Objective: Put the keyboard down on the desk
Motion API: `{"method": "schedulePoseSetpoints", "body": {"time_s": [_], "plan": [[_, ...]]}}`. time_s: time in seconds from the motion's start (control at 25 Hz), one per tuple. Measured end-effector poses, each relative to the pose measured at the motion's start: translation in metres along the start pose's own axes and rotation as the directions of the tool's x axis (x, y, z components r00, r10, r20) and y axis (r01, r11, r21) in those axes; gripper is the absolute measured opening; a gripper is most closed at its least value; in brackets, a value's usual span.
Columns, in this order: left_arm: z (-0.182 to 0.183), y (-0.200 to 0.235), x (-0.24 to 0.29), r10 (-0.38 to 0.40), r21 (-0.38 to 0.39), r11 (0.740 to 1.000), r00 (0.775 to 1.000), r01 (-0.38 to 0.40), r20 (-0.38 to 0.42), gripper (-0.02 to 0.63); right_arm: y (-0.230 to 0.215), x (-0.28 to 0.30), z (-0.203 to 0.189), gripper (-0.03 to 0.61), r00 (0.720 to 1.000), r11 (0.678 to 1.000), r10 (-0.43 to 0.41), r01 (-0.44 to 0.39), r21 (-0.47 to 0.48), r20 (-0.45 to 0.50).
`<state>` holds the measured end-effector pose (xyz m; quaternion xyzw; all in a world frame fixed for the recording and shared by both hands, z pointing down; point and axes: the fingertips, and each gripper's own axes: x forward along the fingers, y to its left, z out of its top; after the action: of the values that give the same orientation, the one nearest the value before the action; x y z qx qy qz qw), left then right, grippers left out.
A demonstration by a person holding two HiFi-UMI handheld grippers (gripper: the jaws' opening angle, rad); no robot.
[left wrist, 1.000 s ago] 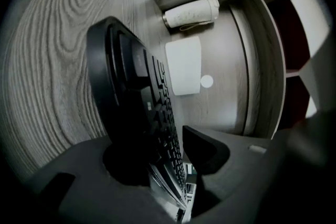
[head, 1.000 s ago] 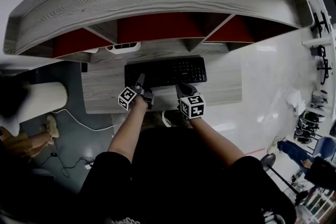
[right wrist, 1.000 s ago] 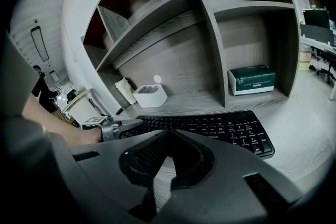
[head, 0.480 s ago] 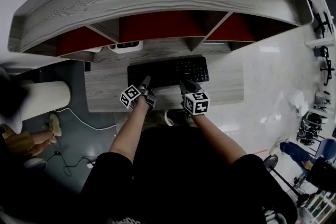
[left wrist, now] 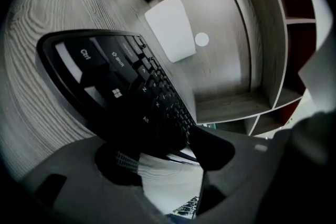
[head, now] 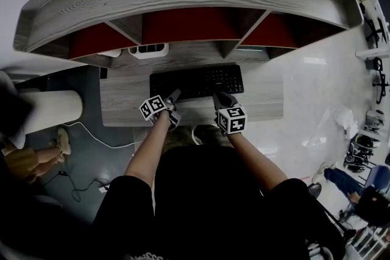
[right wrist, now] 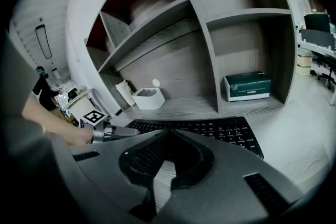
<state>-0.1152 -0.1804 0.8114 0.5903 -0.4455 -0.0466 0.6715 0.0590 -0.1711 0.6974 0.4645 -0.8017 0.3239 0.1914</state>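
Now the keyboard lies flat on the worktop, just ahead of both our tools. Our left tool's jaws have just been opening and stand apart, pressing nothing; our right tool's jaws are together at the keyboard's near edge.

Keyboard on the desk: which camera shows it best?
The head view: the keyboard lies nearly whole on the desk, seen from above. The left gripper view shows only its left end, close, with key labels. The right gripper view shows it low, its near edge hidden behind the jaws.
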Motion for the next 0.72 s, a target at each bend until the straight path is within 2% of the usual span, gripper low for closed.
{"method": "schedulePoseSetpoints", "body": {"time_s": [0.56, 0.72], "plan": [[-0.016, 0.004, -0.012, 0.014, 0.018, 1.0, 0.999, -0.014, -0.035, 0.307, 0.005, -0.004, -0.012, 0.014, 1.0, 1.0, 0.012, -0.012, -0.024, -0.018], [-0.019, 0.008, -0.016, 0.011, -0.023, 1.0, 1.0, -0.012, -0.015, 0.311, 0.0, -0.007, -0.016, 0.014, 1.0, 1.0, 0.0, 0.0, -0.008, -0.023]]}}
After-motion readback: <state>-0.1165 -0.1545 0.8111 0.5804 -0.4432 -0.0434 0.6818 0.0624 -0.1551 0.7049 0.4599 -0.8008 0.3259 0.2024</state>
